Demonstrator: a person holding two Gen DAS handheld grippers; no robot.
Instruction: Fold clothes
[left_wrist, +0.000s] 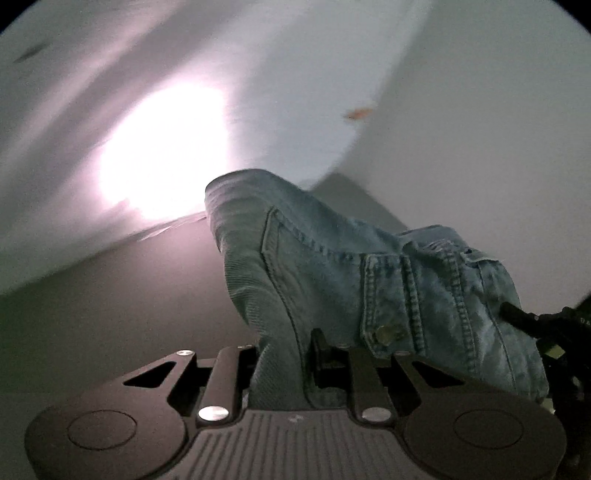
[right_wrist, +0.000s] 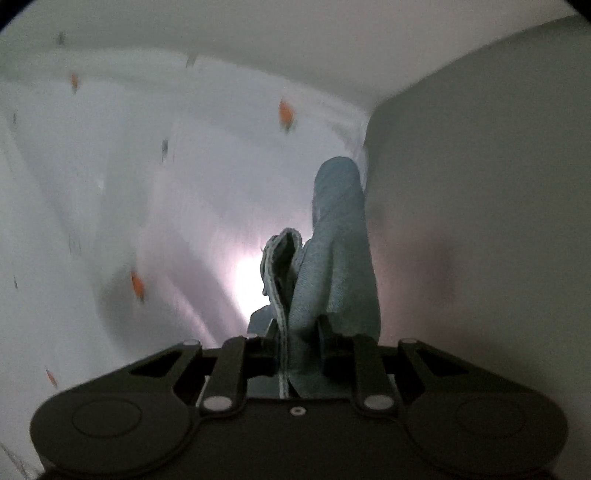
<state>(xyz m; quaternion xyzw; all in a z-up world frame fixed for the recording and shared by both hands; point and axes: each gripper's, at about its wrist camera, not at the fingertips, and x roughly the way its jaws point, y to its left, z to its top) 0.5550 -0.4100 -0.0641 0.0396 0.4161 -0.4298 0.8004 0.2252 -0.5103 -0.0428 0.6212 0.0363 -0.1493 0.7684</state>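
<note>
Both views are dim and greyish, each with one blown-out white glare patch with a pinkish halo (left_wrist: 162, 155), which in the right wrist view sits low behind the denim (right_wrist: 332, 266). The background is smeared by motion blur, the orange specks (right_wrist: 285, 110) on the white cloth drawn into streaks, while the denim seams (left_wrist: 413, 295) close to the lens stay fairly sharp. The fisheye bends straight edges and leaves black corners.

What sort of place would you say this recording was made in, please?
Probably a bedroom, though blurred: a white sheet with small orange motifs like bedding, plain pale walls, and a light-blue denim garment being handled.
</note>
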